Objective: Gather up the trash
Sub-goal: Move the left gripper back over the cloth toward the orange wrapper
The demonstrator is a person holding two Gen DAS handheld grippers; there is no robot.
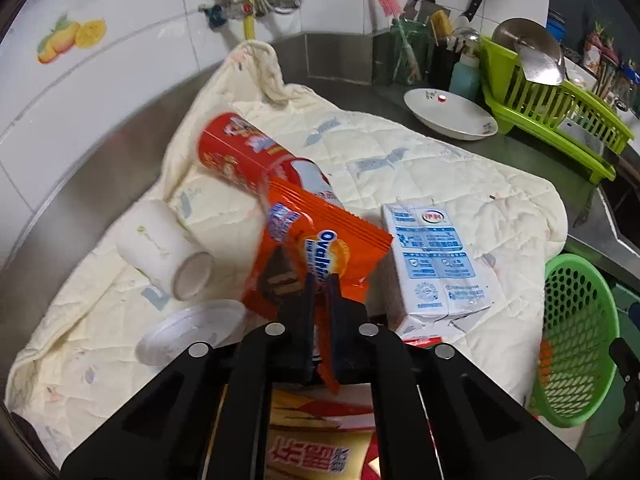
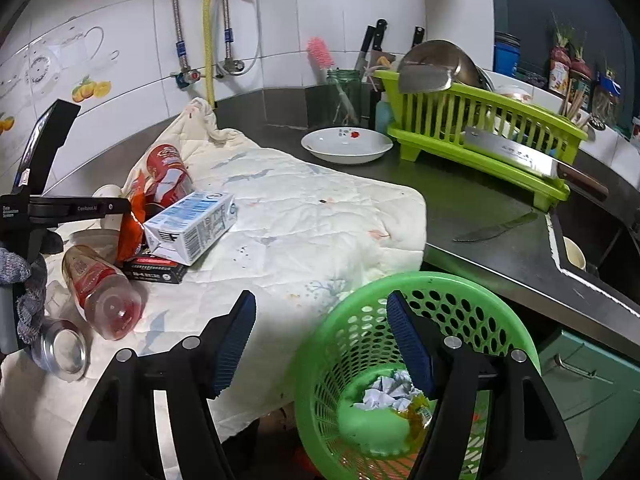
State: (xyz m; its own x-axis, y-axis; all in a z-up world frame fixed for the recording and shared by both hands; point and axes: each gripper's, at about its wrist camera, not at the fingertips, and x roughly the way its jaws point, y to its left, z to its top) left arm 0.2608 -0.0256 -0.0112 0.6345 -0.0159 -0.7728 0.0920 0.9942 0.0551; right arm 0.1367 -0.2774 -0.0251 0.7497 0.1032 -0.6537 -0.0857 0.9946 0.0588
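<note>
The left claw (image 1: 320,284) was clamped on a crinkly orange snack wrapper (image 1: 320,236), lifted above the quilted cloth (image 1: 440,184) on the counter (image 2: 500,216). The right claw (image 2: 320,320) stood wide and empty over the perforated green plastic basket (image 2: 340,344).

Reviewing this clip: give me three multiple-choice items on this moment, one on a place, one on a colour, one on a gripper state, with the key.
1. Where does the milk carton lie?
A. on the quilted cloth
B. in the dish rack
C. in the white bowl

2. What colour is the trash basket?
A. blue
B. green
C. red

3. What is the left hand-held gripper doing?
A. open over the carton
B. shut on nothing
C. shut on the orange Ovaltine wrapper

Key: 1 A, the carton rests on the quilted cloth. 2 B, its mesh wall is green. 3 C, the orange Ovaltine wrapper is pinched between its fingers.
</note>
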